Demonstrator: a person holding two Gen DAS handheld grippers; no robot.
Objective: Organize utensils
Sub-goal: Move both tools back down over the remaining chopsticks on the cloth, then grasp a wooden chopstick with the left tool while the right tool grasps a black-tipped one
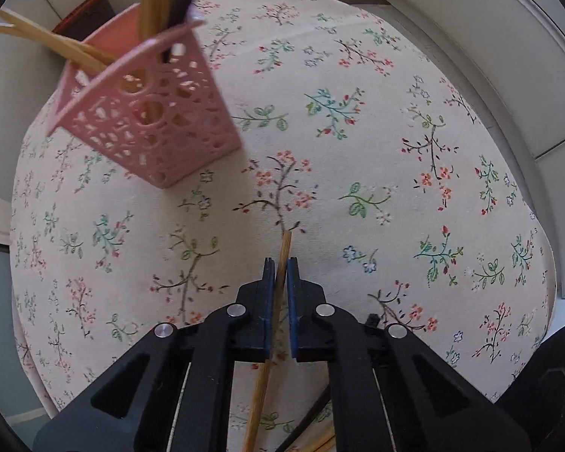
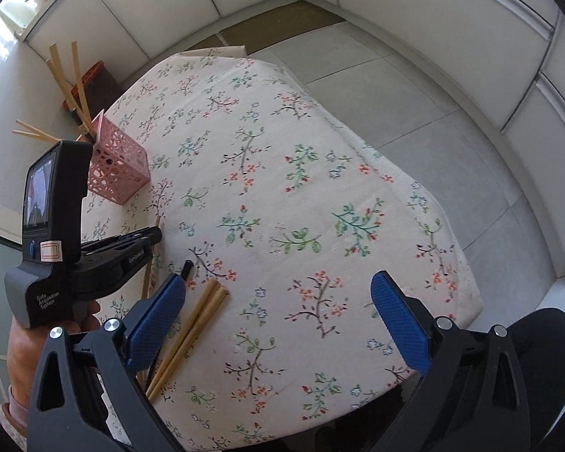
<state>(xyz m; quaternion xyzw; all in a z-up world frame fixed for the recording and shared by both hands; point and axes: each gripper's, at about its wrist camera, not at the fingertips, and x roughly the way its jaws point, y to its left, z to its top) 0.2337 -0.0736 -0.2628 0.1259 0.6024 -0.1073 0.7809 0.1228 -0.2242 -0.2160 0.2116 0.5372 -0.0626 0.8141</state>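
Note:
In the left wrist view my left gripper [image 1: 281, 263] points steeply down at the floral tablecloth [image 1: 358, 150], shut on one wooden chopstick [image 1: 286, 245] that sticks out past the blue pads. The right wrist view shows that gripper [image 2: 155, 235] held in a hand, with the same chopstick [image 2: 147, 280] in it. A pink lattice basket [image 1: 150, 120] [image 2: 118, 173] at the far left holds several chopsticks upright. My right gripper [image 2: 278, 277] hangs open over the cloth. Two wooden chopsticks [image 2: 201, 320] lie beside its left finger [image 2: 158, 316], and a black chopstick [image 2: 187, 266] shows behind that finger's tip.
The table edge [image 2: 467, 290] drops to grey floor tiles on the right and far side. A brown stool [image 2: 96, 79] stands beyond the basket. White cabinet fronts ring the room. A dark rounded shape [image 2: 546, 358] sits below the near right corner.

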